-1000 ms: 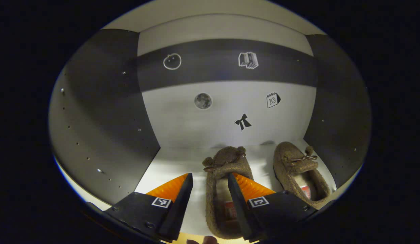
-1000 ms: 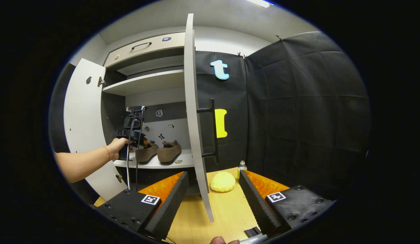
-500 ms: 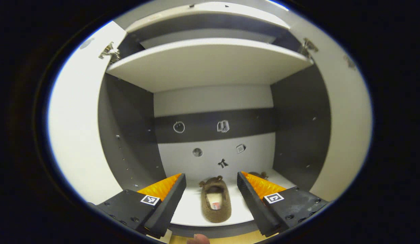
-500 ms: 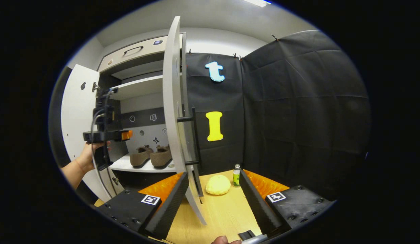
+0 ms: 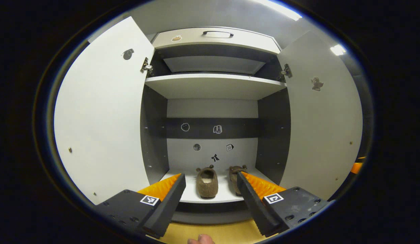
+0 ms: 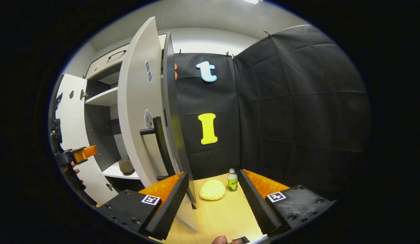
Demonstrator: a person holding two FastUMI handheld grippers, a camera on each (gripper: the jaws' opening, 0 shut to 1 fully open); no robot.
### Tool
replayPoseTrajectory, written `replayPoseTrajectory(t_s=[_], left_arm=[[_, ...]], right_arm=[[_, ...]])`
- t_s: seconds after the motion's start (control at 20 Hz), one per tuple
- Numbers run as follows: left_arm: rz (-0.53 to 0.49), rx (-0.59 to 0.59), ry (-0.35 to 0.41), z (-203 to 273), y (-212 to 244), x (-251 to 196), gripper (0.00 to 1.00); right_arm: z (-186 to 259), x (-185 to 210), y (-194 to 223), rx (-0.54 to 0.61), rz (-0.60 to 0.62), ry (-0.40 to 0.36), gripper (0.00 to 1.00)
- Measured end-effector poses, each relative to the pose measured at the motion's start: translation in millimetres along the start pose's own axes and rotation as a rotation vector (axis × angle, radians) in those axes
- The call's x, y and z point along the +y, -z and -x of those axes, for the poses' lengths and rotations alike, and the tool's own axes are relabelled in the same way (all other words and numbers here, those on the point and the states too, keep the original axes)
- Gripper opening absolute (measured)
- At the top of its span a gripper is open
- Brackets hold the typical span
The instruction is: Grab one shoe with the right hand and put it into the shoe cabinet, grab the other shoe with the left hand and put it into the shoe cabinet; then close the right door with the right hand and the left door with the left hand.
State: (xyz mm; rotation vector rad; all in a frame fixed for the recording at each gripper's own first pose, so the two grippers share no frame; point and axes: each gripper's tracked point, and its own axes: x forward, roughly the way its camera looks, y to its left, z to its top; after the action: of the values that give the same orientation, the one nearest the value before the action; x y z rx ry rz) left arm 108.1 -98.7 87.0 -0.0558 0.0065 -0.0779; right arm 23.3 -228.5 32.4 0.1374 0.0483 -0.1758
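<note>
Both brown shoes sit side by side on the shoe cabinet's [image 5: 152, 128] lower shelf: one shoe [image 5: 207, 182] lies beyond the gap of my left tongs [image 5: 210, 200], the other shoe [image 5: 235, 176] behind its right finger. My right tongs [image 6: 213, 200] face the right door's [image 6: 135, 112] edge (handle just above). Both tongs gape wide, empty.

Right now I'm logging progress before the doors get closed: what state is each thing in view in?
Fuzzy brown slipper on the left: on the cabinet's lower shelf, upright.
Second fuzzy brown slipper: beside it, partly hidden by a finger.
White left cabinet door: open.
White right cabinet door: open.
Top drawer with black handle: shut.
Green-labelled bottle: upright, capped.
Left gripper: open, empty.
Right gripper: open, empty.
</note>
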Motion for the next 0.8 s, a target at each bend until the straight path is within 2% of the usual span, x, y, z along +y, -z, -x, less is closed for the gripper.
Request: replayPoseTrajectory(t_s=[0.3,0.4,0.5,0.55,0.8], left_arm=[[-0.001,-0.024,-0.024,59,11,6,0.96],[-0.019,-0.028,-0.006,68,16,5,0.94],[-0.045,-0.024,-0.001,74,19,5,0.96],[-0.044,-0.019,0.002,77,21,5,0.94],[-0.018,0.007,0.023,88,32,13,0.96]], right_arm=[[-16,9,-7,-0.016,-0.017,-0.031,0.98],[-18,12,-7,-0.014,-0.019,-0.036,0.98],[-18,17,-7,-0.014,-0.028,-0.04,0.98],[-18,17,-7,-0.021,-0.028,-0.03,0.98],[-15,26,-6,-0.025,-0.033,-0.012,0.98]])
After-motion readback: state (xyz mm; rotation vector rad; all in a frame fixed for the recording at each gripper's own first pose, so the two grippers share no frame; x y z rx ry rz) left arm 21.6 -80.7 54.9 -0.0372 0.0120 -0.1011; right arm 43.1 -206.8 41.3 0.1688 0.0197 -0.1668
